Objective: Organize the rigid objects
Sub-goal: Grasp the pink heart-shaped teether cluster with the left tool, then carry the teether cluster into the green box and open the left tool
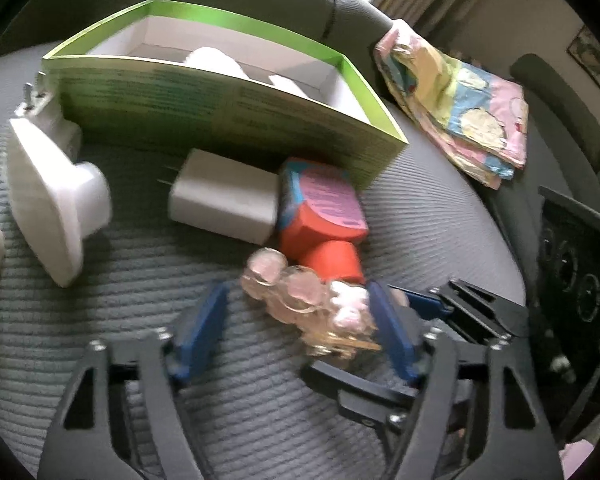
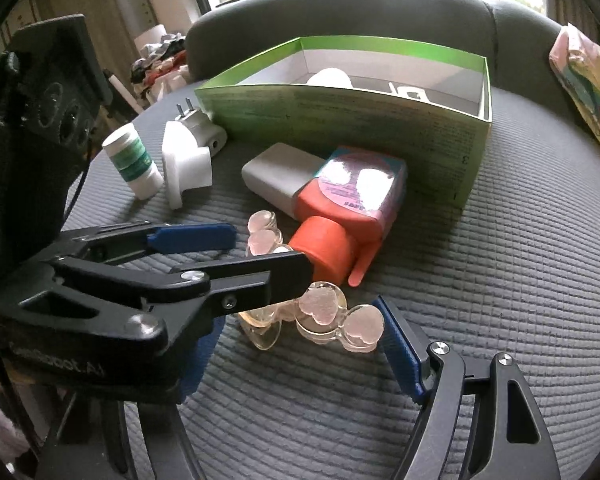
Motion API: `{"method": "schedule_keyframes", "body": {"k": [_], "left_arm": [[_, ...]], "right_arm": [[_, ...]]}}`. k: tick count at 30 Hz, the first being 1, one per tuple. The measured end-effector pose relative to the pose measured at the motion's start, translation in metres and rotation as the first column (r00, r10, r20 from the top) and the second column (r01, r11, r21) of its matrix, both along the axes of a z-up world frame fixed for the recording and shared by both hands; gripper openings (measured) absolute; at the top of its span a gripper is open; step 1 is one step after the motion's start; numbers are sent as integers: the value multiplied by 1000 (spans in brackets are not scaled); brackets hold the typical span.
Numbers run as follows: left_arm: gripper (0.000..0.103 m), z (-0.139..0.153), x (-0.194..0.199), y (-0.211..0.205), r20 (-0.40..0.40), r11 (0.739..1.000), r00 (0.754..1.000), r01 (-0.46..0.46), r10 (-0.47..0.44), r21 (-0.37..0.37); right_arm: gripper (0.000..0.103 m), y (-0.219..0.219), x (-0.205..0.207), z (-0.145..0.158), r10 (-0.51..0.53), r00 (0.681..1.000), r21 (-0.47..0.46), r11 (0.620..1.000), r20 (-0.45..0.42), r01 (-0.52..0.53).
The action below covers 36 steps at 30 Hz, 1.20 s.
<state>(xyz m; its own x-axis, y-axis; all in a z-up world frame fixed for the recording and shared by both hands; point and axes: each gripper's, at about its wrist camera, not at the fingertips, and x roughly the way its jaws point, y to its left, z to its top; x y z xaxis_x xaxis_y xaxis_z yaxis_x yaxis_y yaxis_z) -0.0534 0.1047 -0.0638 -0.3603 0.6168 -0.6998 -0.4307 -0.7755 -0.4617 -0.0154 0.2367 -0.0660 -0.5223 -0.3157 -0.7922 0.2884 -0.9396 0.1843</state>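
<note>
The green box (image 2: 340,120) sits open at twelve o'clock on the grey ribbed seat cushion (image 2: 500,280), evidently as the bin for the loose items; something white already lies inside. The rest wait in a cluster against its near wall, presumably to be taken one at a time: a white charger (image 1: 224,196), touching it an orange-capped bottle (image 2: 348,216) lying on its side, and farther toward nine o'clock a white plug adapter (image 2: 188,160) and a small white bottle with a green label (image 2: 130,160).

Nearest the cameras lies a clear hair claw with pink hearts (image 2: 324,312), just beside the orange cap. Both grippers converge on it. The left gripper (image 1: 300,320) has its jaws wide apart and straddles the claw, one blue pad close against its side, with nothing gripped. The right gripper (image 2: 300,344) is also spread, the claw between its pads; its left pad is partly hidden behind the left gripper.

A folded patterned cloth (image 1: 452,100) lies at two o'clock, apart from the rest.
</note>
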Motion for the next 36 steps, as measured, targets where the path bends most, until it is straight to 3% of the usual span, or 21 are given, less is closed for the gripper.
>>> {"method": "schedule_keyframes", "body": {"k": [5, 15, 28, 36], "left_arm": [[50, 2, 3, 0, 18, 999, 1000, 23, -23, 33], [49, 10, 17, -8, 19, 999, 1000, 13, -14, 48], [49, 47, 36, -23, -101, 997, 995, -19, 27, 77], [49, 57, 32, -26, -129, 996, 991, -28, 39, 86]], "right_arm": [[67, 4, 2, 1, -14, 1000, -5, 1000, 3, 14], [65, 3, 15, 7, 5, 1000, -38, 999, -4, -5], [64, -13, 35, 46, 33, 988, -44, 998, -152, -40], [64, -15, 30, 58, 33, 982, -39, 998, -185, -41]]}}
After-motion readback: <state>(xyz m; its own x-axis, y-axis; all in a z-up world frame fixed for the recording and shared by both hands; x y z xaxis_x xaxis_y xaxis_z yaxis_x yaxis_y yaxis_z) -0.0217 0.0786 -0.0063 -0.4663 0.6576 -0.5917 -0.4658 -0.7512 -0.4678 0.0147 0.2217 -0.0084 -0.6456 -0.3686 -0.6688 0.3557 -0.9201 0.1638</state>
